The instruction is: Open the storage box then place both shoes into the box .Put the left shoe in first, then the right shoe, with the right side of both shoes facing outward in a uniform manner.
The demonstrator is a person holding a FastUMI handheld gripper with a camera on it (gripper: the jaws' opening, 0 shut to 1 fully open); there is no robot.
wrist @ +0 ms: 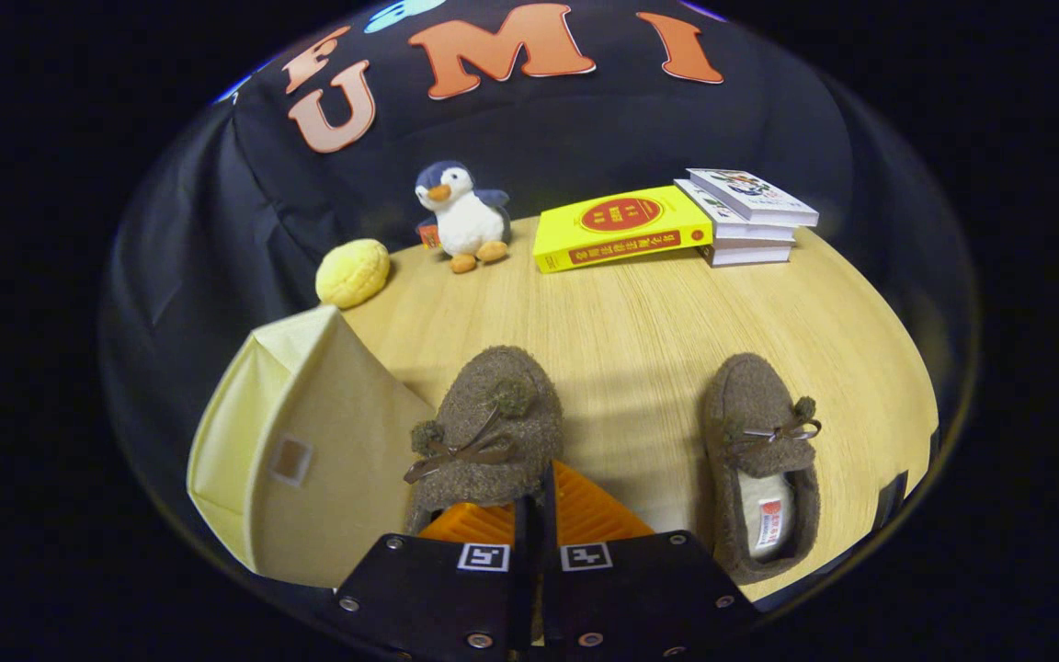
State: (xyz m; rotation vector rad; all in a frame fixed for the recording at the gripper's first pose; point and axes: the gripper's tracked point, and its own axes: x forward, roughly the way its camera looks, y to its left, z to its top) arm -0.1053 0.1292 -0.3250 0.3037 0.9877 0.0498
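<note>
My gripper (535, 504) is shut on a brown fuzzy shoe (488, 428) with a ribbon bow and pompoms; the fingers pinch its rear rim and its toe points away from me. The shoe's opening is hidden behind the fingers. A matching second shoe (759, 460) lies flat on the wooden table (640, 322) to the right of the fingers, toe pointing away, its pale lining showing. The cream fabric storage box (309, 450) stands just left of the held shoe, a flat panel with a small label window facing me. I cannot tell whether the box is open.
At the back of the table stand a plush penguin (461, 216), a round yellow bun-like toy (352, 272), a yellow book (620, 228) and a stack of white books (748, 216). Bare wood lies between the shoes and the books.
</note>
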